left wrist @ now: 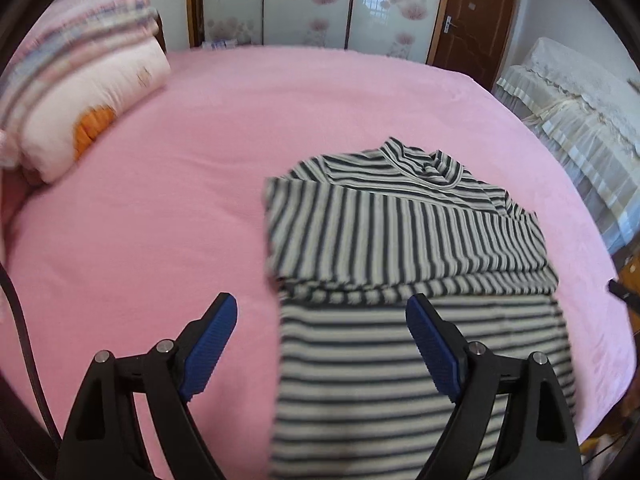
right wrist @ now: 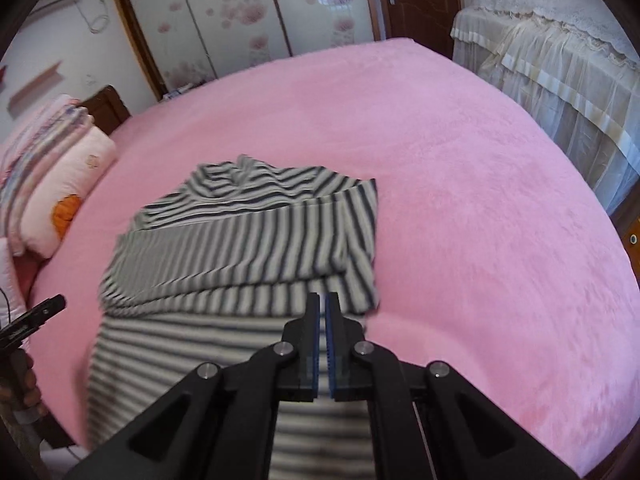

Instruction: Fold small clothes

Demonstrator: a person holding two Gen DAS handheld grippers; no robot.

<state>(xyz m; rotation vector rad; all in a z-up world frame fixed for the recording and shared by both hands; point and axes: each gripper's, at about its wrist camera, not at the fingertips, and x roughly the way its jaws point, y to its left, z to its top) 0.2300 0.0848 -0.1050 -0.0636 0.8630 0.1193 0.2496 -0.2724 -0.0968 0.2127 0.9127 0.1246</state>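
Left wrist view shows the striped shirt [left wrist: 404,240] lying on the pink bed [left wrist: 200,184], sleeves folded across, collar pointing away, long axis running toward the camera. It looks soft, light and limp; the hem corners seem the best hold. Left gripper [left wrist: 320,344] stands apart; right gripper [right wrist: 322,312] is pressed together, apparently empty.
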